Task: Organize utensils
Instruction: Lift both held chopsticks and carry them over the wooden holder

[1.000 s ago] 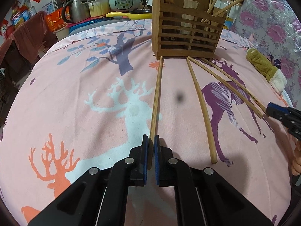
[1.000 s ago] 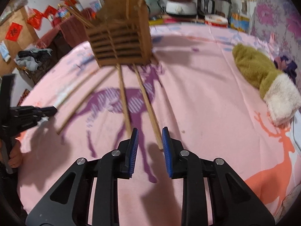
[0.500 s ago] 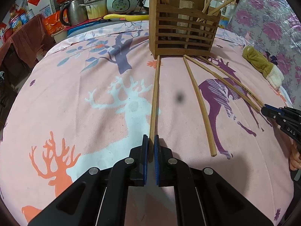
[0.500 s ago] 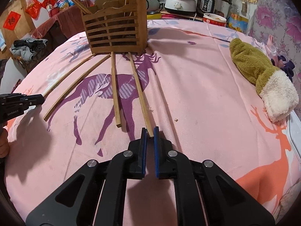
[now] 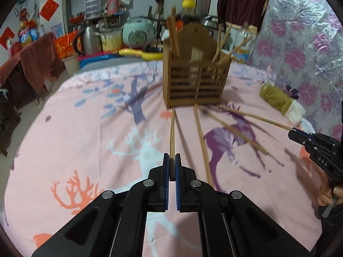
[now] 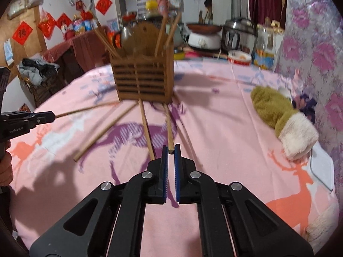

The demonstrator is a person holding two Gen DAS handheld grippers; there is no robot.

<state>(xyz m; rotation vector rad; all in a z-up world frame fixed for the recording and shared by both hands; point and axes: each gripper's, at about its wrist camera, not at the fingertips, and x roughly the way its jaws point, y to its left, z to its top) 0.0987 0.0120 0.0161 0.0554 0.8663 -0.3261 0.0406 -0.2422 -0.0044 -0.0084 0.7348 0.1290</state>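
A slatted wooden utensil holder (image 5: 196, 81) (image 6: 143, 79) stands on the pink deer-print cloth with several chopsticks upright in it. My left gripper (image 5: 171, 158) is shut on the near end of a wooden chopstick (image 5: 172, 128), whose far end points at the holder's base. My right gripper (image 6: 170, 150) is shut on the near end of another chopstick (image 6: 169, 126). Each gripper also shows in the other view, the right gripper (image 5: 300, 136) at the right edge and the left gripper (image 6: 42, 115) at the left edge. Two loose chopsticks (image 5: 202, 141) (image 6: 105, 130) lie between them.
A green and white fluffy mitten (image 5: 278, 100) (image 6: 278, 111) lies on the cloth to the right of the holder. Behind the table's far edge are a rice cooker (image 5: 138, 34), a kettle, pots and jars. A person's hand (image 5: 328, 192) holds the right gripper's handle.
The right gripper's jaws closed on its chopstick. Both grippers then rose and tilted up, lifting the near ends of their chopsticks off the cloth.
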